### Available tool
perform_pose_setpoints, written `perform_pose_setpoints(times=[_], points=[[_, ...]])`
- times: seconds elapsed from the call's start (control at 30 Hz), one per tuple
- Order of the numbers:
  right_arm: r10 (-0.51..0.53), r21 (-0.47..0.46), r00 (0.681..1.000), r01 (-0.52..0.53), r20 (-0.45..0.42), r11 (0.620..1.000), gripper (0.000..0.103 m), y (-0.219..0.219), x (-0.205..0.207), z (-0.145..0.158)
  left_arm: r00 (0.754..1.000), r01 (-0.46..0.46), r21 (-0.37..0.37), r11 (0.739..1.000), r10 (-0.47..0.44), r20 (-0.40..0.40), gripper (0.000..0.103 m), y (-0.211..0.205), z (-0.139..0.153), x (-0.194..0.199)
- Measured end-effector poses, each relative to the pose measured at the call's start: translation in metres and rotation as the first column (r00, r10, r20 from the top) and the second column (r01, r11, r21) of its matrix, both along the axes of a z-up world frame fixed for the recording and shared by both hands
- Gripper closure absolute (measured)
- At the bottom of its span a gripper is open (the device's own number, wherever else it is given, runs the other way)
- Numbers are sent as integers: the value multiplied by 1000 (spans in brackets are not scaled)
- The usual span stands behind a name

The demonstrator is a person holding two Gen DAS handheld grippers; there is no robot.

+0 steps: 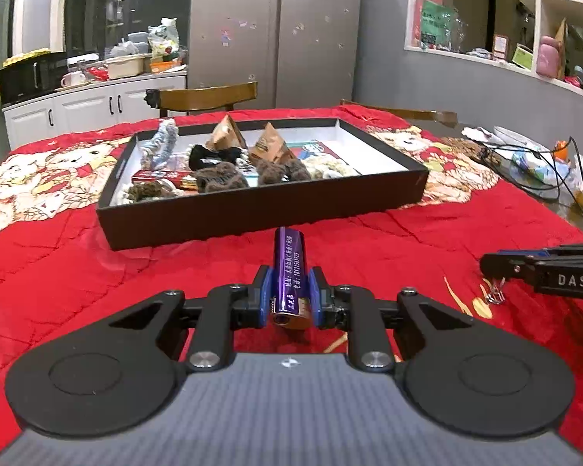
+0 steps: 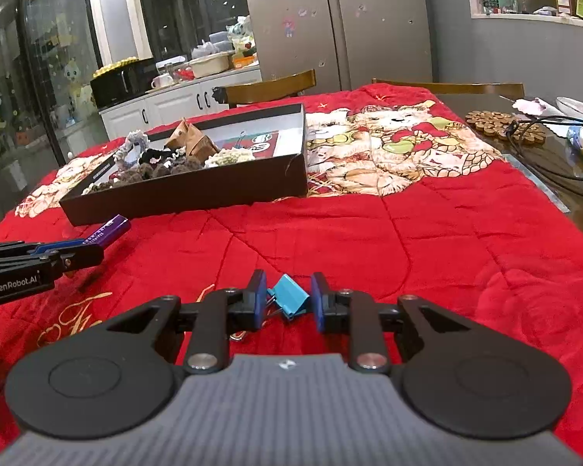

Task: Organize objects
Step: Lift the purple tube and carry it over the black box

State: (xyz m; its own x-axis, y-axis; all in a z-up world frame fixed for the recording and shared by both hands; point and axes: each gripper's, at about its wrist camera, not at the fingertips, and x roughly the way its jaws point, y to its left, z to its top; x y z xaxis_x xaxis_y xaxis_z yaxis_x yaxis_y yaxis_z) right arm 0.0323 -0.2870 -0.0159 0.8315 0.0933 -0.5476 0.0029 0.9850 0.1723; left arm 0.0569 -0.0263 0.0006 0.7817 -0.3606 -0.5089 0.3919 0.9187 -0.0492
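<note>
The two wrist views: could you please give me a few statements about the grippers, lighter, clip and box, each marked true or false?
1. The left gripper is shut on the purple lighter. True.
2. The blue binder clip lies inside the box. False: it sits between the right gripper's fingers, over the red quilt.
3. The box is empty. False: it holds brown packets, fuzzy hair ties and other small items.
4. The box stands on the quilt. True.
5. The lighter is green. False: it is purple.
</note>
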Motion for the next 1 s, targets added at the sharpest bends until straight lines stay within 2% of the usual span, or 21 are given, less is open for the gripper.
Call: perform_pose_setpoints(times=[0.2, 0.5, 0.87, 1.0], points=[[13, 42, 1000, -13, 4, 999, 76, 0, 2, 7, 1000, -17, -13, 1000, 17, -7, 79, 4, 2, 3], [53, 47, 998, -55, 36, 997, 76, 10, 6, 23, 999, -45, -39, 998, 46, 24, 79, 12, 12, 1], [125, 15, 981, -129, 150, 992, 76, 38, 20, 76, 996, -65, -96, 993, 70, 52, 79, 26, 43, 8], [160, 1, 967, -164, 199, 987, 76, 47, 28, 99, 996, -69, -87, 994, 74, 53, 79, 25, 57, 17]])
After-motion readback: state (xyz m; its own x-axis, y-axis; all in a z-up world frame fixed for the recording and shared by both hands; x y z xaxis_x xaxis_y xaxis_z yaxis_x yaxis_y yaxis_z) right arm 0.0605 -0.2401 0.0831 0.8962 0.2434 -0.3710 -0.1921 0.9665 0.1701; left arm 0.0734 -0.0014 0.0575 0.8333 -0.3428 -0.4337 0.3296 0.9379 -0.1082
